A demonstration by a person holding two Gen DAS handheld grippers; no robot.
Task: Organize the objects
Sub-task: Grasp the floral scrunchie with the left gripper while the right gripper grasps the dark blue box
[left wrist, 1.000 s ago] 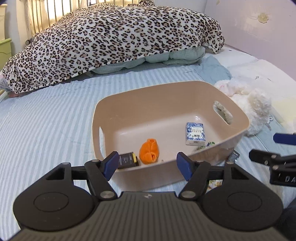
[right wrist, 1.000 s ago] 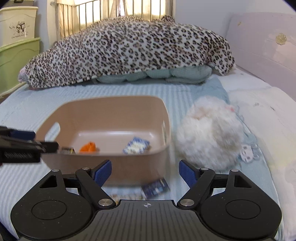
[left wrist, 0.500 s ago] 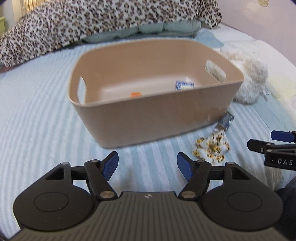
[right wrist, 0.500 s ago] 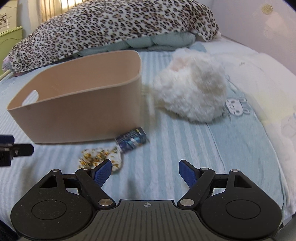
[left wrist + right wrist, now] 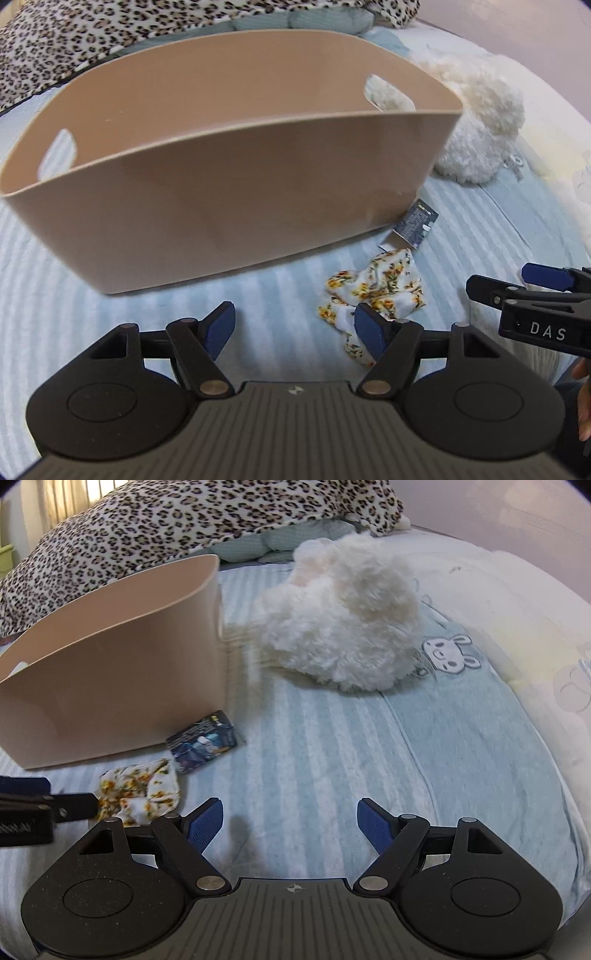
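Observation:
A tan plastic bin (image 5: 229,192) with handle holes stands on the striped bed; its inside is hidden from this low angle. It also shows in the right wrist view (image 5: 110,672). A floral cloth (image 5: 373,295) lies crumpled on the bed just in front of the bin's right corner, also in the right wrist view (image 5: 140,790). A small dark packet (image 5: 415,225) lies against the bin's corner, also in the right wrist view (image 5: 203,746). My left gripper (image 5: 295,328) is open and empty, low over the bed, its right finger beside the cloth. My right gripper (image 5: 290,823) is open and empty to the right of the cloth.
A white fluffy plush (image 5: 343,627) lies right of the bin, also in the left wrist view (image 5: 480,122). A leopard-print blanket (image 5: 184,528) is heaped at the back. A pale pillow (image 5: 517,635) lies at the right. The right gripper's finger (image 5: 524,295) shows at the left view's right edge.
Both grippers have dropped low and moved nearer the bed in front of the bin. The bin's contents have gone out of sight. The floral cloth and packet are now close.

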